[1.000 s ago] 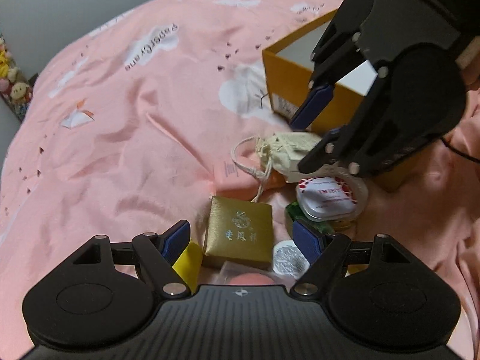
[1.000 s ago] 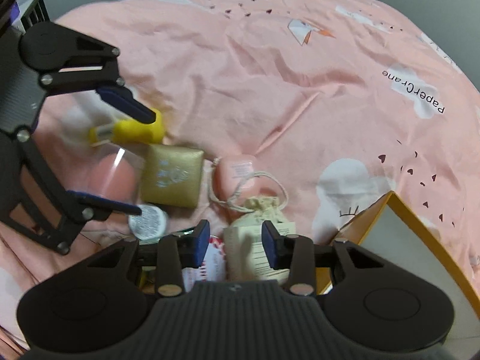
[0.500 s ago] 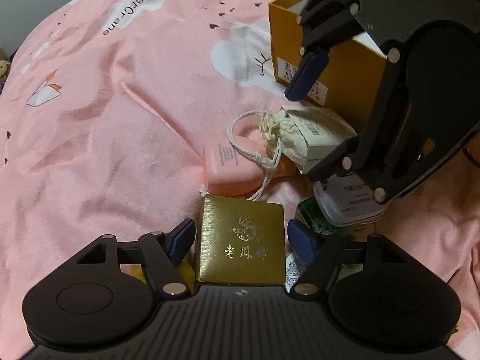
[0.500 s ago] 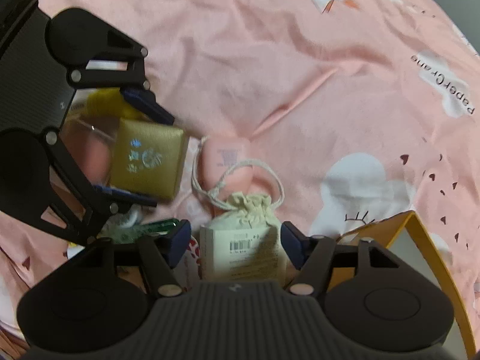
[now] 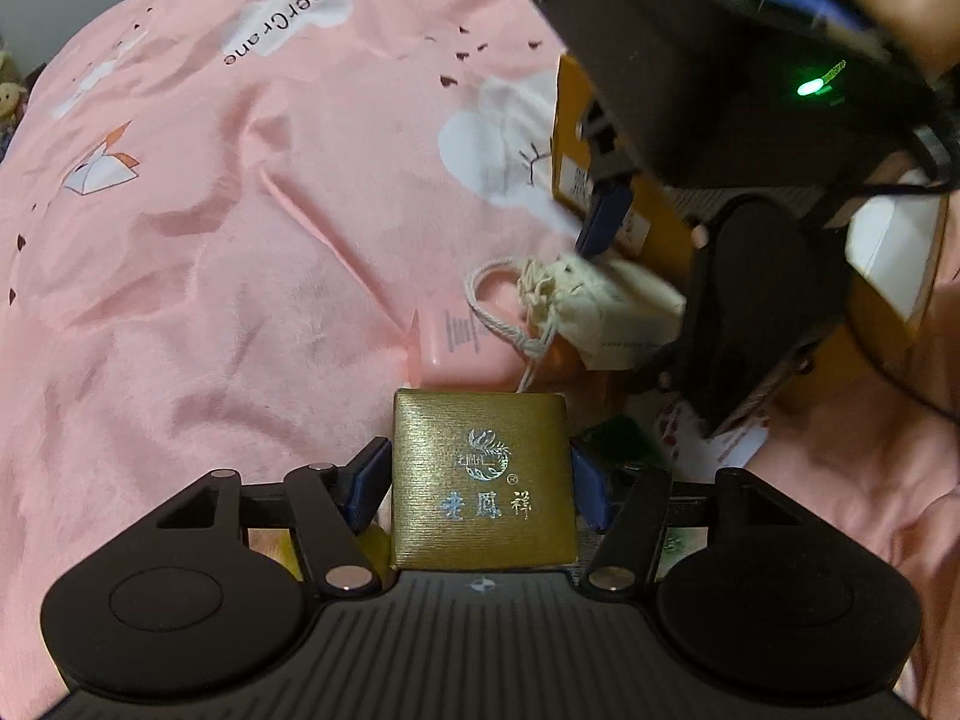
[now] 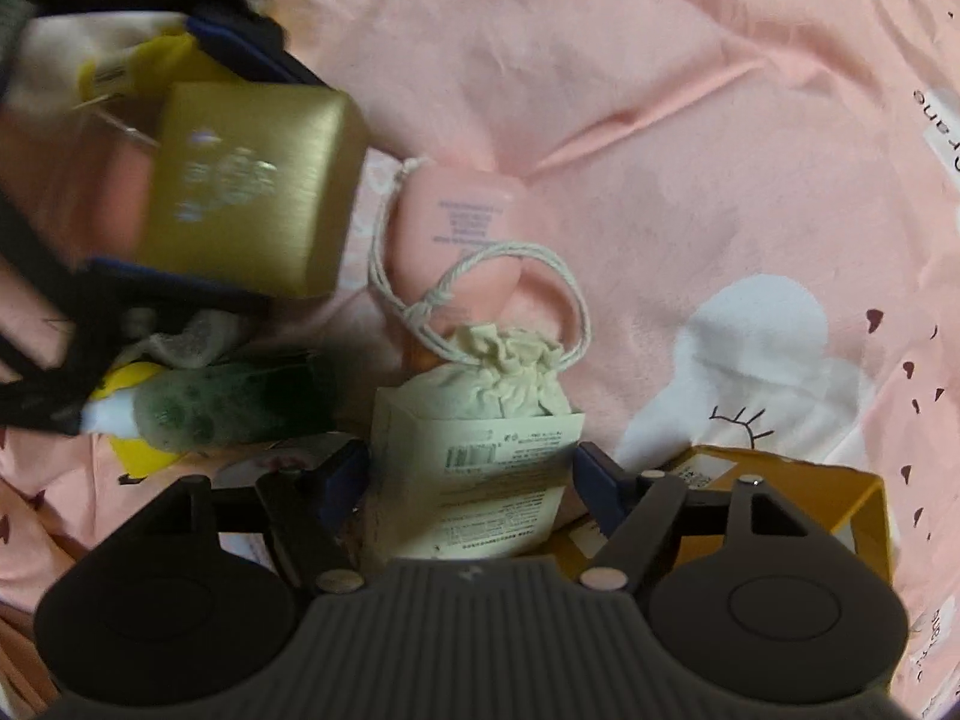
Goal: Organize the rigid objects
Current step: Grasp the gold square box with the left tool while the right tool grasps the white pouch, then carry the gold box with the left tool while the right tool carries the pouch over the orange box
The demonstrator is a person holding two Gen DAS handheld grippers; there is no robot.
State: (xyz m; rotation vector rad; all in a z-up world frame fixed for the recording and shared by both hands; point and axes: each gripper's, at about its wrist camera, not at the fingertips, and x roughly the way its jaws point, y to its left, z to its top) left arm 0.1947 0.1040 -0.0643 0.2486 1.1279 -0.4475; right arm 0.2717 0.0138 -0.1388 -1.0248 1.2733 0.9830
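Note:
My left gripper (image 5: 480, 483) is shut on a gold jewellery box (image 5: 483, 477) with silver characters, its blue pads against both sides; the box also shows in the right wrist view (image 6: 246, 186), lifted and blurred. My right gripper (image 6: 471, 483) is open around a cream drawstring pouch with a white barcode box (image 6: 480, 456); the pads stand just clear of its sides. The pouch shows in the left wrist view (image 5: 606, 312) under the right gripper (image 5: 744, 300). A pink soap-like case (image 6: 462, 228) lies beyond the pouch.
An orange open box (image 6: 798, 492) sits at right, also in the left wrist view (image 5: 900, 294). A green bottle (image 6: 228, 402), a yellow item (image 6: 129, 384) and a yellow tube (image 6: 129, 69) lie in the pile at left. Pink bedding (image 5: 240, 210) lies all around.
My left gripper closed on the gold box and lifted it. My right gripper came down so its open fingers straddle the pouch and white box.

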